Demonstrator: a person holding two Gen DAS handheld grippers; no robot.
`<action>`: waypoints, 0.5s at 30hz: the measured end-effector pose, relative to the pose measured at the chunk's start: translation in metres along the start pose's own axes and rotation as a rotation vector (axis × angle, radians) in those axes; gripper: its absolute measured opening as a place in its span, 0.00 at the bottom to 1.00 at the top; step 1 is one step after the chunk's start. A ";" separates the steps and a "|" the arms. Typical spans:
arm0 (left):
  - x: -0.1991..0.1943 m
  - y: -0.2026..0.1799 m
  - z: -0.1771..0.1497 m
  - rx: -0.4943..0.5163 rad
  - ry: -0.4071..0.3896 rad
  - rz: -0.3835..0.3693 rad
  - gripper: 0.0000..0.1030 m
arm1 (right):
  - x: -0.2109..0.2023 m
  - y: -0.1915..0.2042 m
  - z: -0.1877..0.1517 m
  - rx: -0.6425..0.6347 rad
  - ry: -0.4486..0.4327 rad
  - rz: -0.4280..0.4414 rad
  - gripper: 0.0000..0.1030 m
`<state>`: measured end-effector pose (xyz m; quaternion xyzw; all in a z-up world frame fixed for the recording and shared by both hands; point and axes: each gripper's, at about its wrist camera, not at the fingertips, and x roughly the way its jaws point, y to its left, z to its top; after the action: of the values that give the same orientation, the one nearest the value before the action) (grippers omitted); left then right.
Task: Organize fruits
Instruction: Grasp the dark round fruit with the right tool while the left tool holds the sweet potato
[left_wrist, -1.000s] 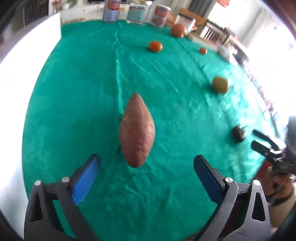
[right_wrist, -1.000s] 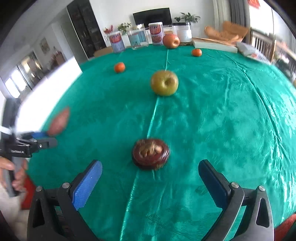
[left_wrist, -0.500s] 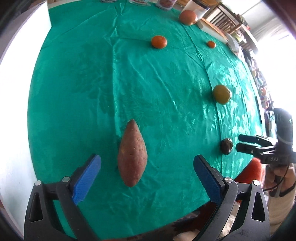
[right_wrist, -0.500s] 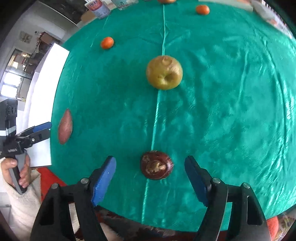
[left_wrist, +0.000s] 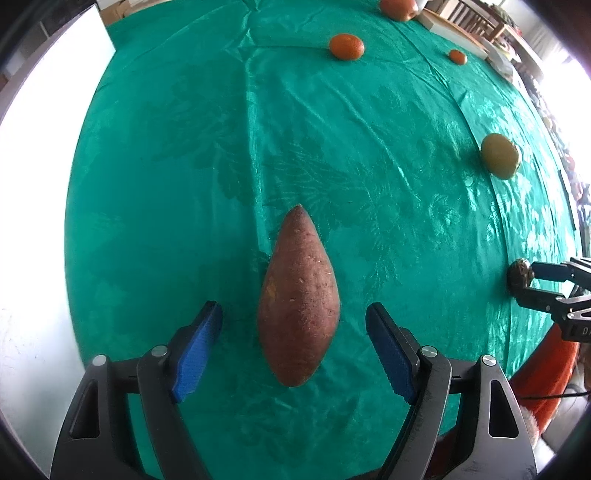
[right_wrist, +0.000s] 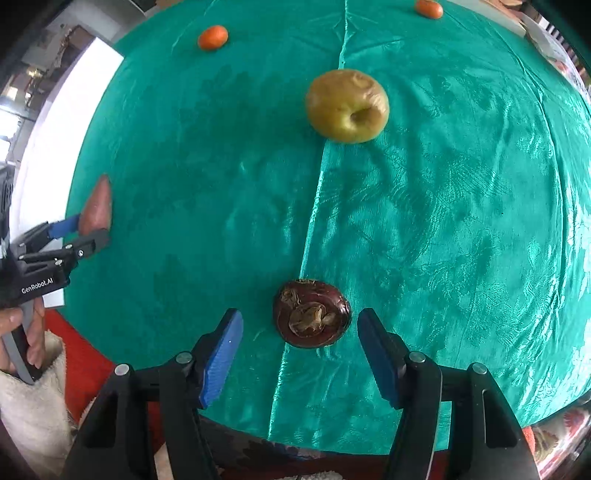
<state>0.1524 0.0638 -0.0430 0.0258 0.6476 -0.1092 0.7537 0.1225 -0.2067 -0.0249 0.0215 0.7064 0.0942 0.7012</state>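
Observation:
A reddish-brown sweet potato (left_wrist: 299, 299) lies on the green tablecloth (left_wrist: 332, 147), between the blue pads of my left gripper (left_wrist: 293, 325), which is open around its near half without touching. A dark brown water chestnut (right_wrist: 312, 318) lies between the pads of my open right gripper (right_wrist: 299, 332), untouched. In the right wrist view the sweet potato (right_wrist: 96, 206) and left gripper (right_wrist: 79, 230) show at far left. In the left wrist view the chestnut (left_wrist: 520, 271) and right gripper (left_wrist: 535, 282) show at far right.
A yellow-green apple (right_wrist: 347, 107) lies mid-table beyond the chestnut. Two small oranges (right_wrist: 212, 37) (right_wrist: 428, 8) sit farther back, and a red apple (left_wrist: 397, 7) at the far edge. The table's near edge (right_wrist: 332, 439) is just under my right gripper.
Both grippers have come down and forward over their items; the sweet potato and the chestnut now sit between the pads. Both jaw gaps have narrowed. The fruits have not moved.

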 end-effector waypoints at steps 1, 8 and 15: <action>0.002 -0.001 0.000 0.002 0.001 0.005 0.79 | 0.002 0.002 0.002 -0.005 0.004 -0.013 0.57; -0.008 0.002 0.001 0.002 -0.063 0.020 0.39 | 0.003 0.020 0.012 -0.041 -0.019 -0.075 0.45; -0.084 0.035 -0.015 -0.028 -0.165 -0.117 0.39 | -0.047 0.042 0.010 -0.086 -0.095 0.010 0.45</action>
<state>0.1335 0.1112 0.0333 -0.0316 0.5851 -0.1459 0.7971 0.1285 -0.1719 0.0288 -0.0007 0.6675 0.1270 0.7337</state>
